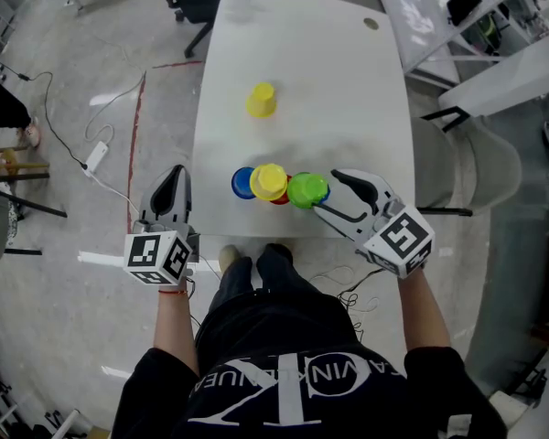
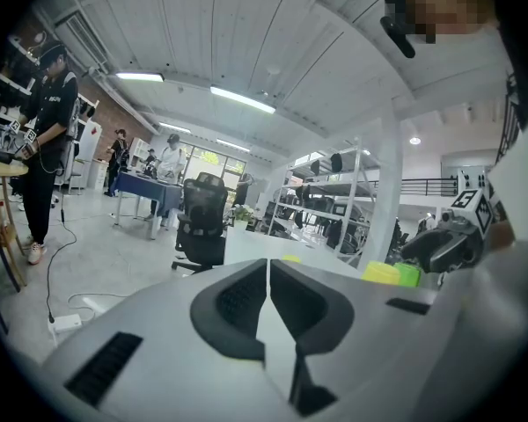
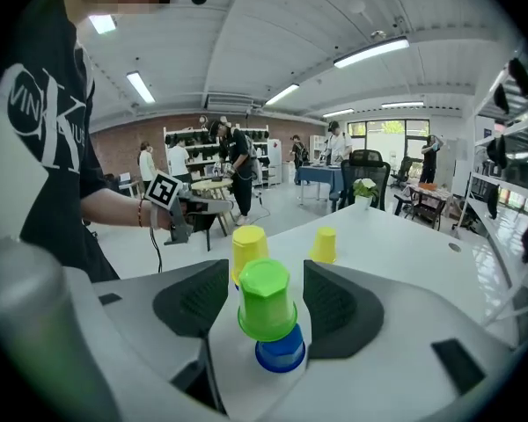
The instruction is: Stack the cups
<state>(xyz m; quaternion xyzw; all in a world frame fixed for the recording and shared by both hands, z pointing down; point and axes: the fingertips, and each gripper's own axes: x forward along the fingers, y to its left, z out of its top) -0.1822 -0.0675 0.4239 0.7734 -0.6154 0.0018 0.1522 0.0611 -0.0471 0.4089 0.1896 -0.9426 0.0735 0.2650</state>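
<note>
right tongs (image 3: 266,278) held wide, pads clear of the upturned green plastic cup (image 3: 266,299), which is seated on a blue plastic cup (image 3: 281,355) at the white tabletop's (image 1: 302,53) near edge. left tongs (image 2: 267,275) closed, empty.

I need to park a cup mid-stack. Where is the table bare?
Bare: the far half of the table beyond the lone yellow cup, both sides of that cup, and the band between it and the near cluster. Crowded: the near edge, where blue cup, second yellow cup, green cup and right gripper bunch together.
</note>
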